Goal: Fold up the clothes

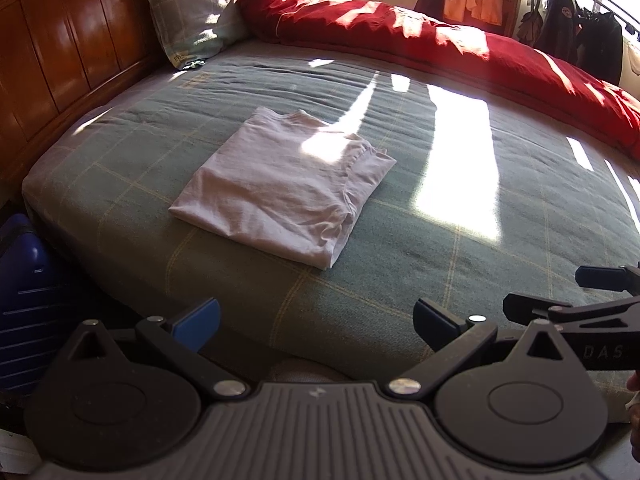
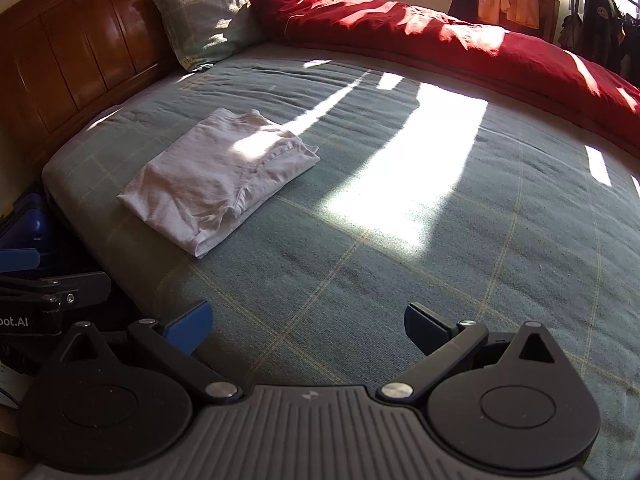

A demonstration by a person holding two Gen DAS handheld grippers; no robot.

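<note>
A white shirt (image 1: 280, 188) lies folded into a neat rectangle on the green checked blanket (image 1: 400, 280), up toward eleven o'clock from the right gripper (image 2: 308, 326) and close to twelve o'clock from the left gripper (image 1: 316, 322). Both grippers hang over the near edge of the bed with their fingers spread wide and nothing between them; the shirt is well apart from either.

The shirt looks like thin, soft cotton (light, limp, no stiffness of its own), so it will probably sag and slide open if lifted by a single point. The layers show at the corner nearest the camera, at about five o'clock on the bundle, and a sleeve hem peeks out along the right side at three o'clock. The safest hold seems to be a pinch through all layers at two corners of one short edge, one gripper each, so the stack stays together. The blanket is soft too, and a low pinch could catch it along with the shirt.

A red duvet (image 1: 440, 40) lies bunched along the far side at one o'clock, a pillow (image 1: 192, 12) at eleven.
</note>
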